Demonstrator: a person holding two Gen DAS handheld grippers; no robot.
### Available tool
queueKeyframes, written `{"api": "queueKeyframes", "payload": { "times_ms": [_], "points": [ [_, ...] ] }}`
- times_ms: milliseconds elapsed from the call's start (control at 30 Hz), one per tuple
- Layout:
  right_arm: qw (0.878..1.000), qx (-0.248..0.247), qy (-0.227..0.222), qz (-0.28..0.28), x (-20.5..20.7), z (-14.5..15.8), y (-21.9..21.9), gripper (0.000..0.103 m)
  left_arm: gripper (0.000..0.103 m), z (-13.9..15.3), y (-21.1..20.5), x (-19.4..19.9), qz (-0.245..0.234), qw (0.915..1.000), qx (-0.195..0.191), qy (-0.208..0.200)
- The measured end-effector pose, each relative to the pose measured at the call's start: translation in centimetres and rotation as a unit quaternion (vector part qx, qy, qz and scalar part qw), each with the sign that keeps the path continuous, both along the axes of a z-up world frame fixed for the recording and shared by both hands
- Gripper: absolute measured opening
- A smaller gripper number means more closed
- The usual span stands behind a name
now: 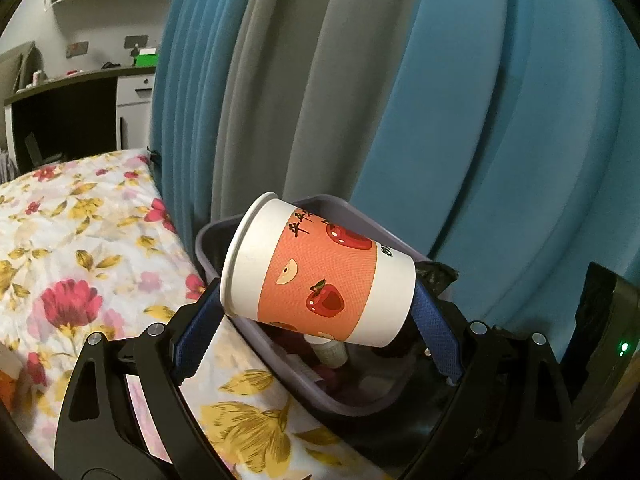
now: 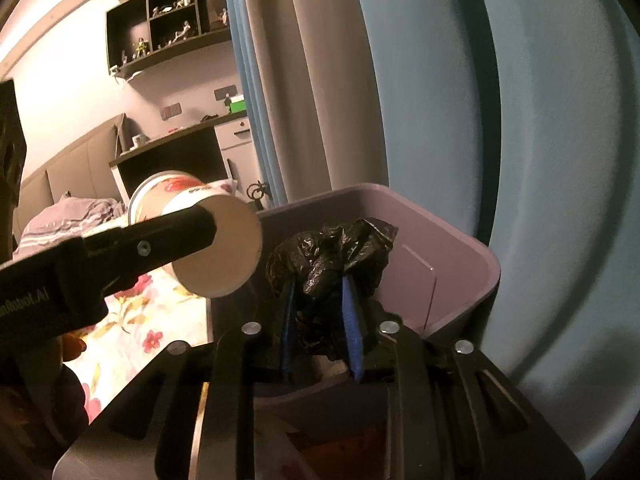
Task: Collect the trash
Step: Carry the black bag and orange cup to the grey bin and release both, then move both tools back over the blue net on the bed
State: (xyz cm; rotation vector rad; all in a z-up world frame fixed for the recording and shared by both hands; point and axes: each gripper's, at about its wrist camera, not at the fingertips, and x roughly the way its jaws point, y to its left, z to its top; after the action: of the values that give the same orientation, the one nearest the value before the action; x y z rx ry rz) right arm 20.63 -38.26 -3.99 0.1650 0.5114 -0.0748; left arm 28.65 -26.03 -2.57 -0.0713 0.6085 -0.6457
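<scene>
Floral bed [image 1: 80, 240] edge, both tools over bin [image 2: 460, 248]: left tool [image 1: 316, 312] clamps paper cup [image 1: 316, 272], right tool [image 2: 320, 312] pinches black bag [image 2: 332, 256]; centre both inside rim before releasing

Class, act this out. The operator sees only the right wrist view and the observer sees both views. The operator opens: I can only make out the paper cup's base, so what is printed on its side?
Observer: The paper cup has an orange band with red apples.
Operator: How is it held?
Observer: Sideways. The left hand-held gripper has one pad at the rim end and the other at the base end.
Operator: Is anything in the bin under it?
Observer: A small white bottle lies in the purple bin, just below the cup.
</scene>
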Motion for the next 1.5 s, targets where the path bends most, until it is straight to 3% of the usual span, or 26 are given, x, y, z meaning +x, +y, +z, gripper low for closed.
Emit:
{"api": "queueKeyframes", "payload": {
  "times_ms": [100, 367, 700, 900, 967, 1267, 1500],
  "points": [
    [1.0, -0.01, 0.007, 0.007, 0.2, -0.4, 0.0, 0.046, 0.089, -0.4, -0.4, 0.3, -0.005, 1.0, -0.003, 0.008],
    [1.0, -0.016, 0.018, -0.008, -1.3, -1.3, -1.3, 0.061, 0.089, -2.0, -2.2, 0.9, -0.02, 0.9991, 0.002, 0.038],
    [1.0, -0.005, -0.001, -0.03, -4.6, -1.1, -3.1, 0.063, 0.096, -2.7, -2.6, 0.3, -0.016, 0.9984, -0.007, 0.053],
    [0.999, -0.001, -0.019, -0.031, -6.4, -0.3, -2.6, 0.063, 0.097, -1.6, 0.2, -2.1, 0.03, 0.9992, 0.006, 0.024],
    [0.999, 0.001, -0.026, -0.033, -6.9, 0.0, -2.2, 0.07, 0.097, -1.3, 1.5, -3.5, 0.06, 0.9979, 0.024, 0.011],
    [0.998, 0.007, -0.049, -0.031, -8.8, 1.5, 0.7, 0.085, 0.097, -0.7, 8.9, -9.5, 0.148, 0.9866, 0.068, -0.017],
    [0.999, 0.006, -0.054, 0.001, -9.9, 2.1, 4.6, 0.087, 0.097, -0.8, 15.2, -13.1, 0.206, 0.9746, 0.085, -0.025]
  ]
}}
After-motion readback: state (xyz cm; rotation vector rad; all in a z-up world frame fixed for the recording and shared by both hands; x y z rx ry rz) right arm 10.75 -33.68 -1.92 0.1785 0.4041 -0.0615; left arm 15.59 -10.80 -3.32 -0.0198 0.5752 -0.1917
